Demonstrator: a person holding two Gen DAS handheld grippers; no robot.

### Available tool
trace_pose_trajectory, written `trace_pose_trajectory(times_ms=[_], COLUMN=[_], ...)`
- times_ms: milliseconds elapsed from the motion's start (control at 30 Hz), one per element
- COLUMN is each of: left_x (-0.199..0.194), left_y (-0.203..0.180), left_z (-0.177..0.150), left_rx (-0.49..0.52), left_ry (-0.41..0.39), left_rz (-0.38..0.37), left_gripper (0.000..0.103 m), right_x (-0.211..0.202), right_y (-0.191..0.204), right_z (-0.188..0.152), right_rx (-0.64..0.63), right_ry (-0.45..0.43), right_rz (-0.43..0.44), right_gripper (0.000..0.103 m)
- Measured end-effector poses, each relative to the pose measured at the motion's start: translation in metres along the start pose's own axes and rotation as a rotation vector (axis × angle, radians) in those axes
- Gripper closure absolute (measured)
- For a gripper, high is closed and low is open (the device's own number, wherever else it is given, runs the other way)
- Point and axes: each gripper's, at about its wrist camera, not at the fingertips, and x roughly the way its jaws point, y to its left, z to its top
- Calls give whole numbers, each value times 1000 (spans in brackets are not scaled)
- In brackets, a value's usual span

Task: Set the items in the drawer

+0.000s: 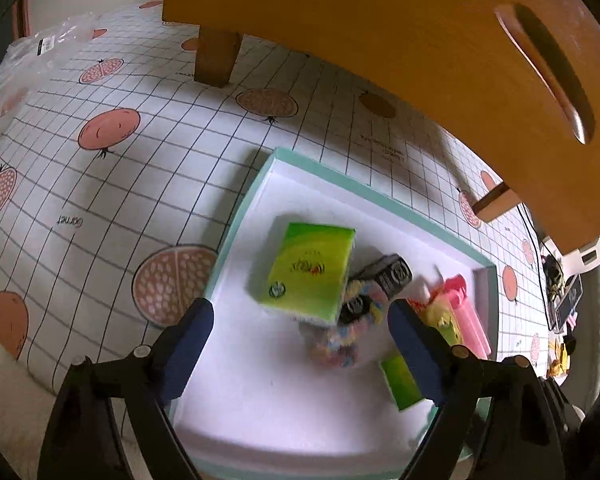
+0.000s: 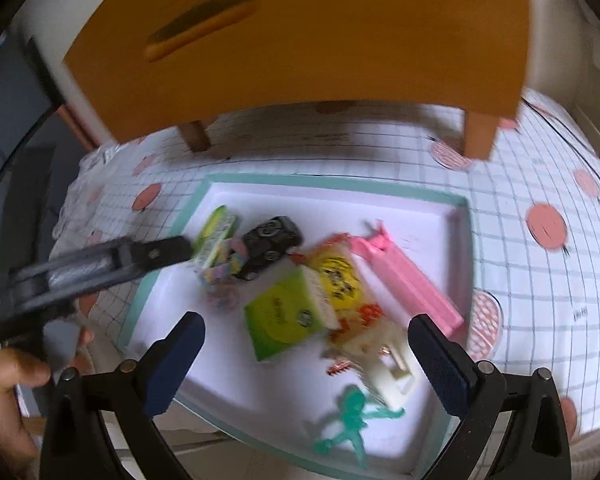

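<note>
A: Both grippers spread wide, nothing held. Left gripper (image 1: 300, 326) hovering over the tray (image 1: 240, 216), green box (image 1: 310, 270) just ahead between its fingers, toy car (image 1: 388, 276) beyond the right finger.

B: Right gripper (image 2: 306, 344) same story, open above another green box (image 2: 286, 316), pink clip (image 2: 404, 272) toward its right finger.

A: Looks like picking stage. Drawer (image 2: 300, 36) shut, well ahead.

B: Next, probably: drop, pinch a box, then deal with that handle (image 2: 200, 26).
</note>
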Motion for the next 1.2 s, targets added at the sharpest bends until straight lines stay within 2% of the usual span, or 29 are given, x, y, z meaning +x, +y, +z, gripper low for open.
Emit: trace_pose_trajectory(times_ms=[67, 200, 267, 467, 633, 767, 867, 1067, 1200], left_x=[4, 18, 25, 37, 38, 38, 37, 38, 40], left_y=[-1, -1, 1, 4, 5, 2, 3, 5, 5], left_z=[3, 6, 6, 7, 8, 7, 7, 5, 6], left_rx=[9, 20, 12, -18, -22, 2, 14, 16, 21], left_ry=[6, 37, 56, 80, 69, 66, 65, 60, 57], left_rz=[-9, -15, -22, -46, -59, -50, -35, -34, -32], left_gripper=[24, 27, 33, 34, 34, 35, 47, 50, 50], right_x=[7, 22, 30, 48, 55, 57, 57, 52, 50], right_y=[10, 24, 26, 31, 33, 36, 36, 29, 22], right_z=[1, -1, -3, -8, -10, -10, -11, -10, -10], right_rx=[-42, -103, -122, -175, -191, -220, -237, -216, -193], right_ry=[17, 50, 71, 111, 115, 105, 96, 78, 73], right_rz=[-1, -14, -29, -72, -116, -160, -183, -198, -180], right_gripper=[0, 0, 0, 4, 7, 14, 20, 35, 36])
